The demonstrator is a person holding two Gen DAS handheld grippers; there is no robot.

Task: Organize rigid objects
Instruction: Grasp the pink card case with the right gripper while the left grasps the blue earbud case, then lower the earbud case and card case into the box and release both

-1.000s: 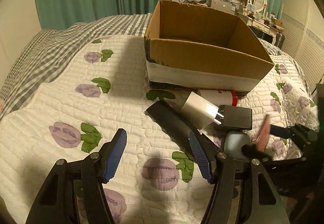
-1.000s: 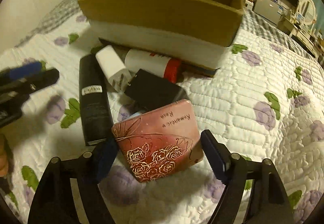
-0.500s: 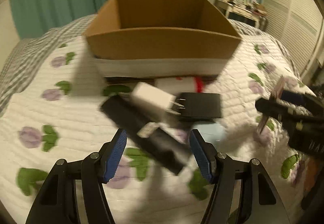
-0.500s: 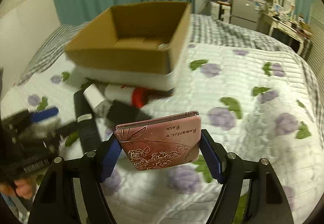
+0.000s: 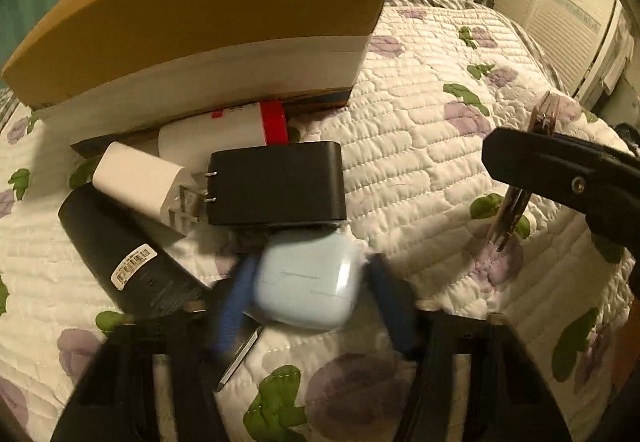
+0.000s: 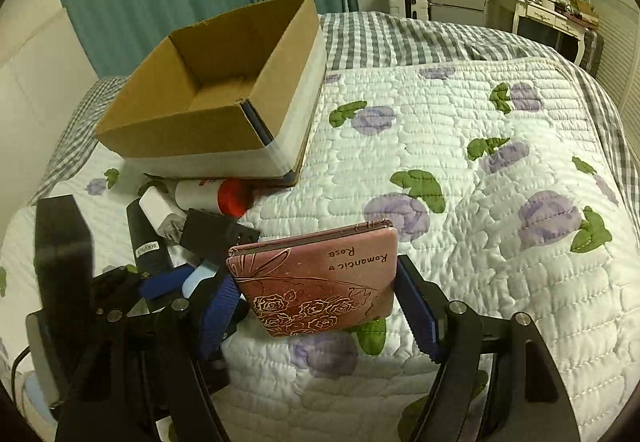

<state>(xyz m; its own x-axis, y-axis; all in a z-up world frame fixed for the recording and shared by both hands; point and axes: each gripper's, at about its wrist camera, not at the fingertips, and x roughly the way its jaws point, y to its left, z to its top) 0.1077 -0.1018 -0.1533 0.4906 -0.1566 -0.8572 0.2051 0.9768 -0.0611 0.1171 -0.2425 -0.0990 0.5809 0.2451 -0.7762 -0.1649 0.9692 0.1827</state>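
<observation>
A light blue rounded case (image 5: 308,278) lies on the quilt in front of the pile. My left gripper (image 5: 312,298) is closing on it, and its blurred blue pads (image 5: 236,298) reach both sides of the case. In the right wrist view, the left gripper (image 6: 180,282) works at the lower left with the blue case (image 6: 200,278) between its fingers. My right gripper (image 6: 320,310) is shut on a pink rose-printed flat case (image 6: 320,278), held above the quilt. From the left wrist view, that pink case (image 5: 516,202) shows edge-on in the right gripper (image 5: 560,178).
An open cardboard box (image 5: 200,22) stands behind the pile, seemingly empty (image 6: 224,90). Before it lie a white bottle with a red cap (image 5: 224,130), a white plug charger (image 5: 136,178), a black flat box (image 5: 276,186) and a black tube (image 5: 120,250). Quilt (image 6: 480,202) spreads right.
My left gripper came forward and down onto the light blue case and its jaws narrowed around it. The right gripper lifted the pink case a little and rolled.
</observation>
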